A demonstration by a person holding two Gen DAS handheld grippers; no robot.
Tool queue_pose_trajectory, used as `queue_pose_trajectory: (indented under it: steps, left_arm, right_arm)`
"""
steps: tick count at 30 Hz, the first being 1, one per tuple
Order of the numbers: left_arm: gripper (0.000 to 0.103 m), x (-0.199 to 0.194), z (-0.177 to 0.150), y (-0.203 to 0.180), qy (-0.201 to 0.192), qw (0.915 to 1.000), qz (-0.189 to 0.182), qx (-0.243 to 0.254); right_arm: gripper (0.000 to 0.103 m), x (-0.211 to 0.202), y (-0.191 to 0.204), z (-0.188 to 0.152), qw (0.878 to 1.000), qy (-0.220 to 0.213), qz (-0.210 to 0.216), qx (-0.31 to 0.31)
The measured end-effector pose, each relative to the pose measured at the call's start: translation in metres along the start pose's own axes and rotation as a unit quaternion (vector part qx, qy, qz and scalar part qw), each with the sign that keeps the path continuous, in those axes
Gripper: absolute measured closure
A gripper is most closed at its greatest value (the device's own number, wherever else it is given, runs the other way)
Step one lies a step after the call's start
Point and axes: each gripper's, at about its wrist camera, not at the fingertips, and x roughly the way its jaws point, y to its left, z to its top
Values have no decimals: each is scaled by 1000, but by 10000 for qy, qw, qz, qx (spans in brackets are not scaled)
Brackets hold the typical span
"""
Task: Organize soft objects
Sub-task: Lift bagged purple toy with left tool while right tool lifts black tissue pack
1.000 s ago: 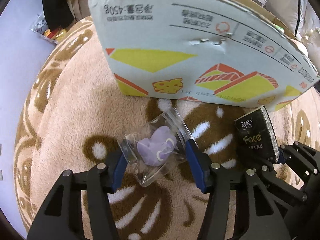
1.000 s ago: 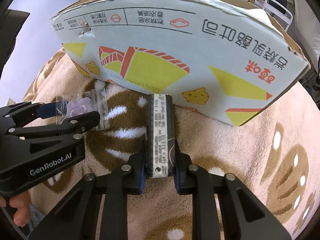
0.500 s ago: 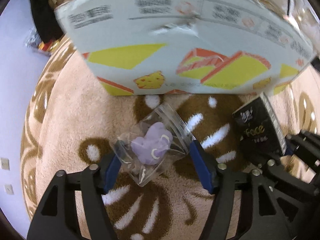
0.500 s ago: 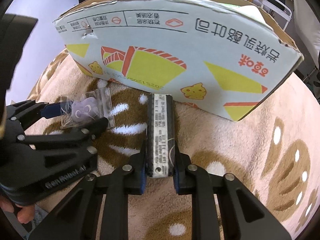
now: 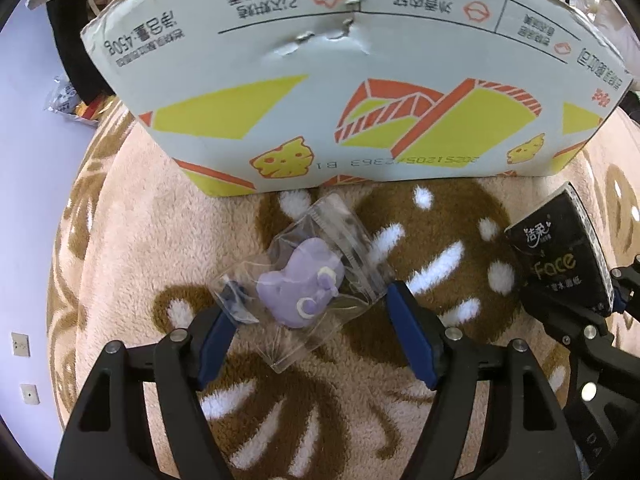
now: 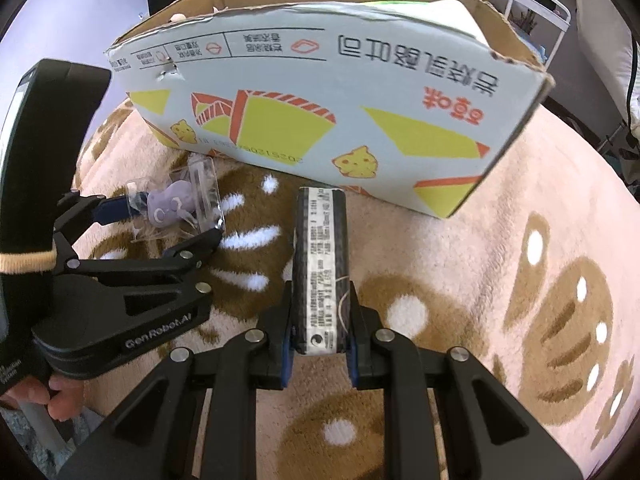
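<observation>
A purple soft toy in a clear zip bag [image 5: 300,284] lies on the fluffy brown-and-beige rug, just in front of the printed cardboard box [image 5: 340,80]. My left gripper [image 5: 311,302] straddles the bag; its jaws are opening, with the bag loose between the blue pads [image 5: 408,332]. A black tissue pack [image 6: 320,264] stands on edge, and my right gripper [image 6: 320,304] is shut on its near end. The pack [image 5: 560,264] also shows at the right of the left wrist view. The box [image 6: 320,100] is open at the top.
The rug [image 6: 520,240] spreads to the right of the box. Pale floor and foil packets [image 5: 68,100] lie to the left. A white wire rack [image 6: 536,4] stands behind the box. A person's hand [image 6: 56,396] grips the left tool.
The left jaws have spread wider around the bagged toy, which stays on the rug. The right gripper keeps its hold on the tissue pack and has lifted slightly.
</observation>
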Motion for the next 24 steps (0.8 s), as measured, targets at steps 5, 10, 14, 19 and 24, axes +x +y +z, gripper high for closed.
queue_pose_trajectory:
  steps: [5, 10, 14, 19, 24]
  left_arm:
    - [26, 0, 3, 2, 8, 10000, -25, -29]
    - [25, 3, 4, 0, -19, 9999, 30, 118]
    - [27, 1, 2, 1, -16, 9998, -71, 209]
    - [25, -1, 0, 1, 2, 9994, -12, 346]
    - [24, 3, 0, 3, -43, 9994, -31, 354]
  right_arm:
    - [82, -7, -4, -4, 10000, -24, -14, 83]
    - [82, -9, -3, -4, 9999, 4, -21, 107]
    - [82, -4, -2, -1, 9999, 35, -14, 111]
    - [82, 8, -4, 0, 9997, 52, -19, 217]
    - [82, 6, -8, 3, 9997, 53, -7, 252]
